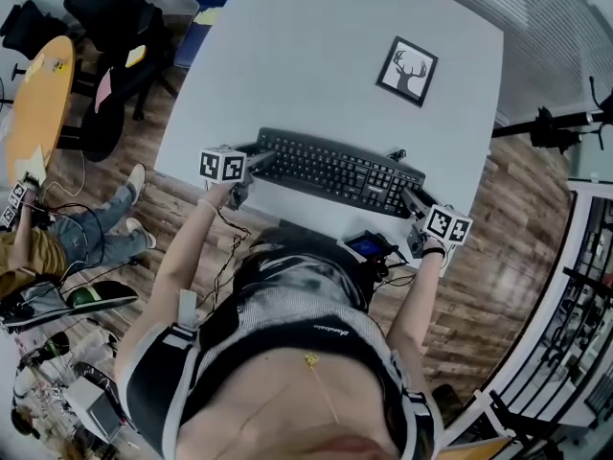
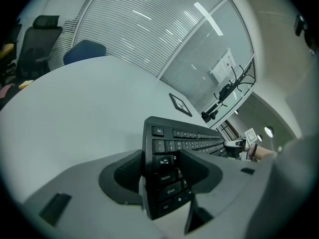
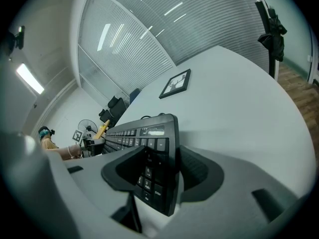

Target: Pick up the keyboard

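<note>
The left gripper (image 1: 251, 172) and right gripper (image 1: 412, 199) clamp their fingers on the ends of the keyboard (image 1: 335, 171), at the near edge of the worktop (image 1: 316, 56). Beyond it is bare surface, then a framed picture (image 1: 407, 71).

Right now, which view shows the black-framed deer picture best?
Head view: the black-framed deer picture lies flat on the white table, seen from above, so the antlered silhouette is clear. Right gripper view shows the picture obliquely, with the print faint. Left gripper view shows the picture only as a thin, foreshortened frame.
</note>
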### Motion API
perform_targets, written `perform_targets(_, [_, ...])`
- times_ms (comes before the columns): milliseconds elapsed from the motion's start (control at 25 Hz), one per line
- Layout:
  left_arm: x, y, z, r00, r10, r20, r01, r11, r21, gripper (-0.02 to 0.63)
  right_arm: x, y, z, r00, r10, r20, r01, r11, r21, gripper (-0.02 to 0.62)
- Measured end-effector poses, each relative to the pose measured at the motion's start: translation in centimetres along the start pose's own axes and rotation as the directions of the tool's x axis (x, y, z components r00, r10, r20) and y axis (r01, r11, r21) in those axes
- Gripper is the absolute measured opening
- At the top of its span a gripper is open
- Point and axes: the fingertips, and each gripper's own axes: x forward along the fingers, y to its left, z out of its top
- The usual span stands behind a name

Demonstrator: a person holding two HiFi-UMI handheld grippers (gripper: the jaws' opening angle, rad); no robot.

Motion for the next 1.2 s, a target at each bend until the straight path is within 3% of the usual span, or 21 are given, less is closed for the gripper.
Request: perform_targets(1200, [-1.8, -1.0, 2.3, 0.999, 0.020, 0.032, -0.021, 0.999, 0.024, 0.219, -1.1, 2.3, 1.9, 1.000, 0.005, 0.013, -0.005, 1.000, -0.005, 0.198])
